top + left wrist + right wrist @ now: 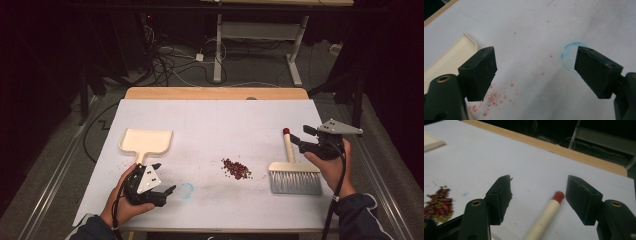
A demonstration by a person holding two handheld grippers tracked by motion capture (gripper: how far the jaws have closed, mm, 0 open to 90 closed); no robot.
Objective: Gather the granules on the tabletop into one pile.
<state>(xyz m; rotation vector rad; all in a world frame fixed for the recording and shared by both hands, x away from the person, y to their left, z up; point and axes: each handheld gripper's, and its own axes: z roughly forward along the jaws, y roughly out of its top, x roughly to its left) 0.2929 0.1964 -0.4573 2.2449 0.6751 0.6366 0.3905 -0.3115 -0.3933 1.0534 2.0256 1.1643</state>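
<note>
The white-covered worktop (215, 125) carries a cream dustpan (146, 141) at the left and a hand brush (293, 172) at the right, with a small heap of red beans (236, 169) between them. The right gripper (298, 139) hangs just above the brush's red-tipped handle, jaws wide apart and touching nothing. The left gripper (165, 177), near the dustpan's handle, also gapes empty over a blue ring mark (571, 56). Both sleeves are cut off at the bottom edge.
</note>
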